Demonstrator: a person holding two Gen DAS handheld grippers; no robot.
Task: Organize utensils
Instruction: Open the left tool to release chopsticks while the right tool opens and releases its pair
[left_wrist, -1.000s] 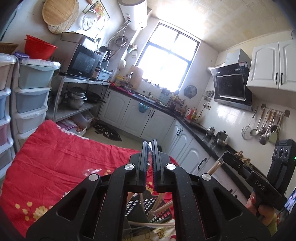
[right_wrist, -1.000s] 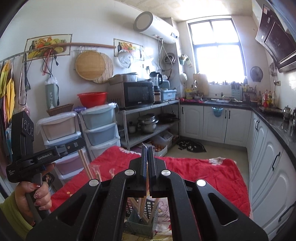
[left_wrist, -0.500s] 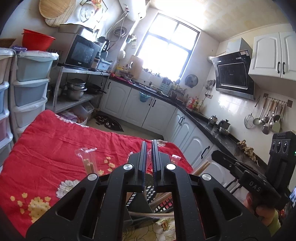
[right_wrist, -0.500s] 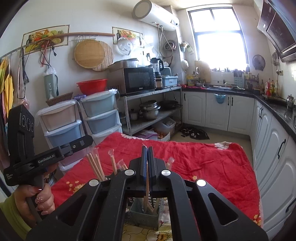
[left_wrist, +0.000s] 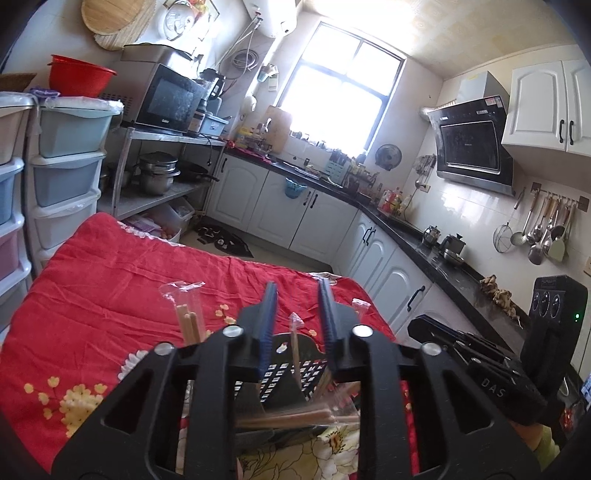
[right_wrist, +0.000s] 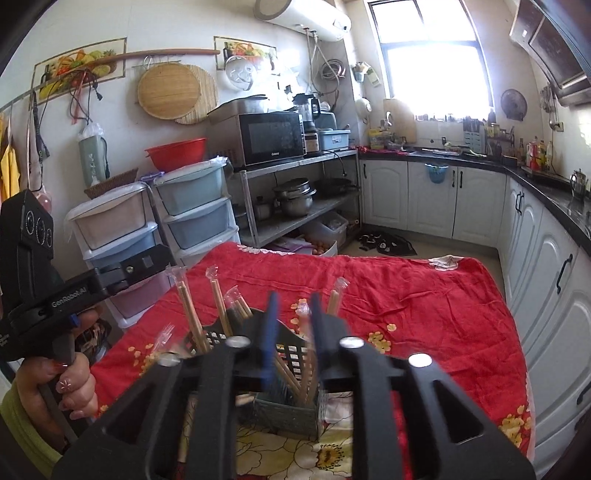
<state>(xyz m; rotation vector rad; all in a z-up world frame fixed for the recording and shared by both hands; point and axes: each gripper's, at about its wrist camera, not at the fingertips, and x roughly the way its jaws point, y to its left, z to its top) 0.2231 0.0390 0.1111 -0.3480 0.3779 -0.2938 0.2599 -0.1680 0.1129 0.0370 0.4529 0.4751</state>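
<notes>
Our left gripper (left_wrist: 297, 291) stood with its fingers apart and held nothing. Our right gripper (right_wrist: 293, 301) was spread too, also with nothing between its fingers. Just below both was the black utensil basket (right_wrist: 286, 406) with wrapped chopsticks (right_wrist: 190, 312) upright inside. The basket stood on the red floral cloth (right_wrist: 424, 306).

Two matte black handheld grippers fill the foreground, each built of angular plastic arms with triangular cut-outs and round silver screws at the joints. The left gripper (left_wrist: 297, 321) and right gripper (right_wrist: 291, 325) both carry blue-edged fingers (left_wrist: 267, 325). White lettering marks the handle housings, one reading "DAS," the other "GenRobot.AI." The left hand (right_wrist: 59, 387) shows painted nails and a yellow-green sleeve.
</notes>
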